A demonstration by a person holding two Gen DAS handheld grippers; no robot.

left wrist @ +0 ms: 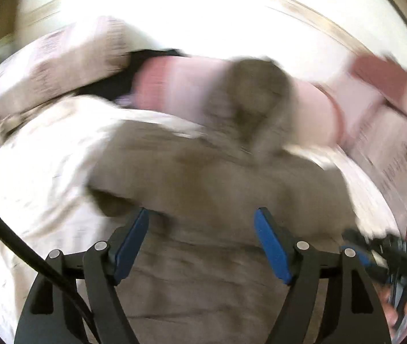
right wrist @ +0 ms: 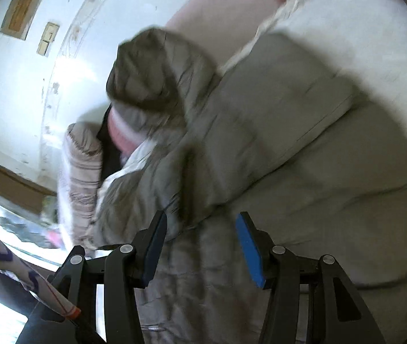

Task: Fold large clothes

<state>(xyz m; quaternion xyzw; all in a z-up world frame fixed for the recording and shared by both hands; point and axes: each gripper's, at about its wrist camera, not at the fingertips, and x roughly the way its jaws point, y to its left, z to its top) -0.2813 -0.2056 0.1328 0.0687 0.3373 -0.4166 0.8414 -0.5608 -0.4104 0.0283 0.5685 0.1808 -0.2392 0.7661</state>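
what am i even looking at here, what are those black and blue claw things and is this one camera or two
These are two pictures from two cameras. A person holds a hand-held two-finger gripper in each hand, and each carries a wide-angle camera looking forward along its fingers.

The left gripper and the right gripper are the black claws with blue pads. Both stand open with nothing pinched between them.

Under both lies a grey-brown padded jacket, spread on a bed with a pale sheet. Its hood sticks up at the far end. Behind it are pink and patterned pillows. The left view is blurred, so finer detail is unclear.
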